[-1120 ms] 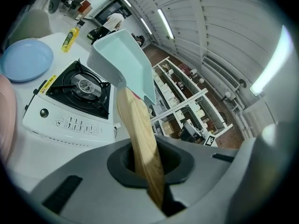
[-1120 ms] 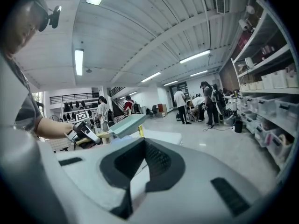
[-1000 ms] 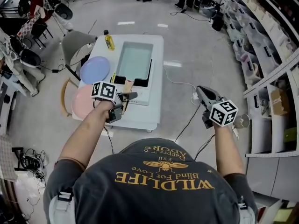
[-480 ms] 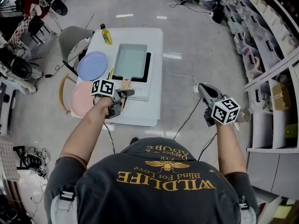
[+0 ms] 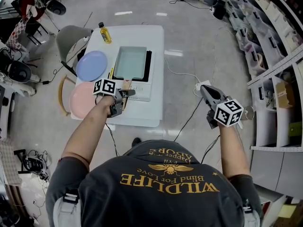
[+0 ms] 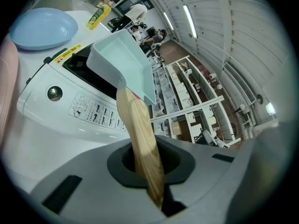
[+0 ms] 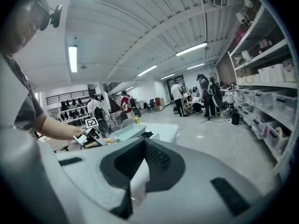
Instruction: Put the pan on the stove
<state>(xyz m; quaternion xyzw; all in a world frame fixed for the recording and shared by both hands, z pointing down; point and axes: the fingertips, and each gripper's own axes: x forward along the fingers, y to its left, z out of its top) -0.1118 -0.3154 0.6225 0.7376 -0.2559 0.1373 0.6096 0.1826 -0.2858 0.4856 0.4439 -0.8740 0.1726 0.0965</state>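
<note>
A pale teal rectangular pan (image 5: pixel 130 63) (image 6: pixel 126 62) lies over the black top of a white stove (image 5: pixel 142 92) (image 6: pixel 56 101) on the white table (image 5: pixel 147 117). Its wooden handle (image 5: pixel 127 85) (image 6: pixel 140 143) points toward me. My left gripper (image 5: pixel 124 94) (image 6: pixel 156 190) is shut on that handle. I cannot tell whether the pan rests fully on the stove. My right gripper (image 5: pixel 204 90) (image 7: pixel 135 185) hangs over the floor to the right of the table, shut with nothing in it. In the right gripper view the pan (image 7: pixel 126 133) shows small at the left.
A blue plate (image 5: pixel 92 65) (image 6: pixel 42 27) and a pink plate (image 5: pixel 81 100) lie left of the stove. A yellow bottle (image 5: pixel 104 33) (image 6: pixel 99 15) stands at the table's far left corner. A grey chair (image 5: pixel 71 39) is at the left, cables (image 5: pixel 189 112) cross the floor, and shelves (image 5: pixel 279 56) line the right.
The head view has shifted a little, so the table sits higher in it. My left gripper stays shut on the handle, with the pan over the stove. The right gripper has barely moved.
</note>
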